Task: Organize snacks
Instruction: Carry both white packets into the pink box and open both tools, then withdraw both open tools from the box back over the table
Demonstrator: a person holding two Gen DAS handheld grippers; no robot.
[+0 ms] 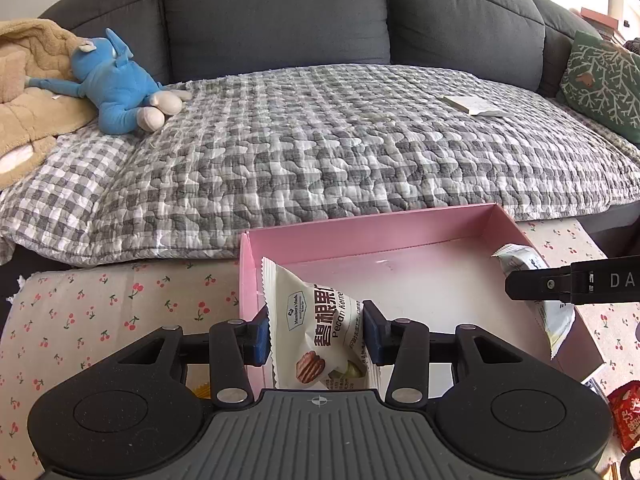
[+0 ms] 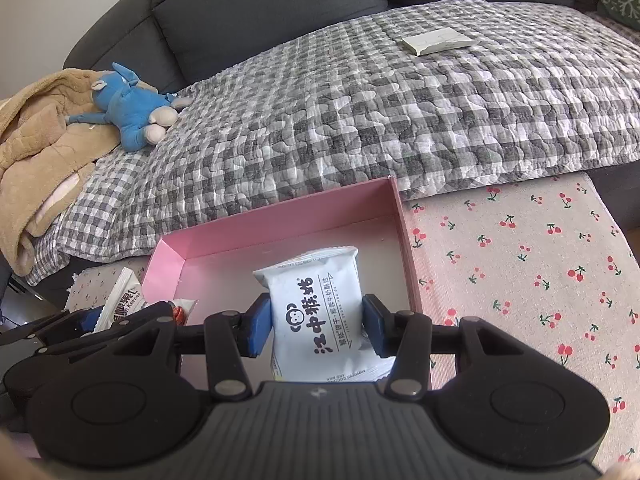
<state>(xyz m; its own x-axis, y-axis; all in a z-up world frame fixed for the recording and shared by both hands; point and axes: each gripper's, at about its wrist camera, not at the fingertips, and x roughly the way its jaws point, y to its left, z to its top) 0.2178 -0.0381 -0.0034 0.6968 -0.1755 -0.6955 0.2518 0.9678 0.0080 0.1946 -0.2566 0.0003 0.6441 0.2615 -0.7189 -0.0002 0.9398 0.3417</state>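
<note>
**Two grippers, each grasping a snack packet over the pink box**

Left gripper [image 1: 316, 334] clamps a pecan packet [image 1: 320, 336], labelled "Member's Mark" and "Pecan Kernel", at the pink box's [image 1: 360, 232] near-left corner. Right gripper [image 2: 316, 330] clamps a white biscuit packet [image 2: 316, 312] printed with Chinese characters, above the box's right side. The packets' lower ends are hidden behind the gripper bodies.

A glossy plastic wrapper is seen on the pecan packet [image 1: 320, 332] and a matt one on the biscuit packet [image 2: 316, 312]. The pink box [image 1: 360, 236] looks like smooth cardboard; behind it, the checked quilt [image 1: 320, 148] is puckered cloth.
</note>
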